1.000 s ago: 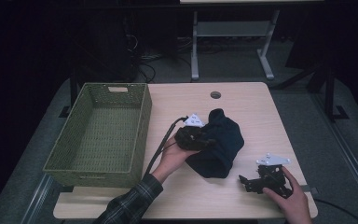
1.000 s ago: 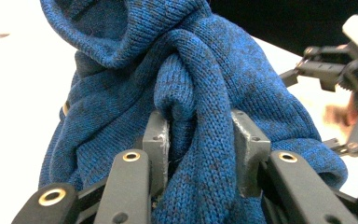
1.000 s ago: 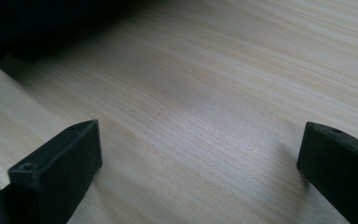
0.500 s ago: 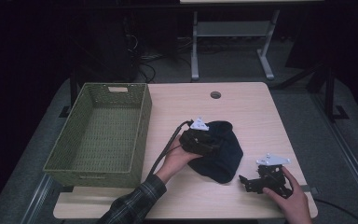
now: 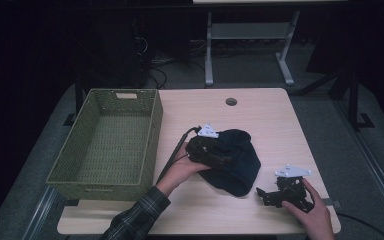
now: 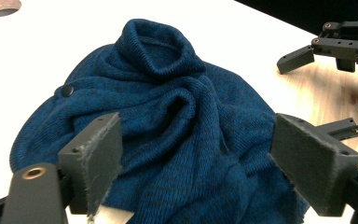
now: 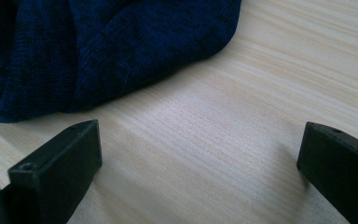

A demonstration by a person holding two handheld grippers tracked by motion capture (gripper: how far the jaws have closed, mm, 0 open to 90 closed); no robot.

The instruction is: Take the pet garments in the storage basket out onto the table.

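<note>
Over blue sweater (image 6: 177,121) — left gripper (image 6: 196,154) just opened.

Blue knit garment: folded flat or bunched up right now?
Bunched up. The blue knit garment lies in a rumpled heap on the table, with twisted folds and its collar standing up, between the left tongs' open jaws, which have just been opening.

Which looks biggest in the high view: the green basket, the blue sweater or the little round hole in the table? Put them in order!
1. Green basket, clearly the biggest.
2. Blue sweater, a crumpled heap, much smaller than the basket.
3. Round hole in the table, tiny.
</note>
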